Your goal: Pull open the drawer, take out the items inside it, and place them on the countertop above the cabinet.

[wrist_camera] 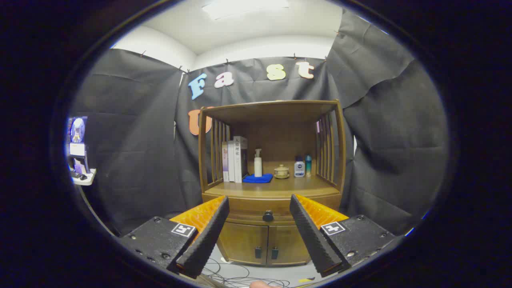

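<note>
Black-draped booth, white ceiling; wooden cabinet (272, 188) standing against the back cloth, straight ahead of the gripper.

Drawer (256, 208): shut, a shallow front set just under the countertop, its long axis running crosswise to the gripper's line of sight. Dark round knob (267, 216) at its middle, seen in the gap between the two fingers and well beyond their tips; dead ahead, neither left nor right. Contents hidden behind the closed front.

Gripper (259, 206): released, fingers spread wide, nothing between them. Judged step: straight forward approach so the knob comes between the fingers, then a pull back along the same line.

Countertop (280, 188): directly above the drawer, open bare wood at its front edge. Further back on it: books (235, 159) upright beyond the left finger, white pump bottle (258, 162) on a blue cloth (258, 179), small lidded cup (281, 171), two small bottles (303, 166) beyond the right finger.

Double doors (260, 244): below the drawer, closed.

Cables (236, 276): on the floor, under the fingers.
</note>
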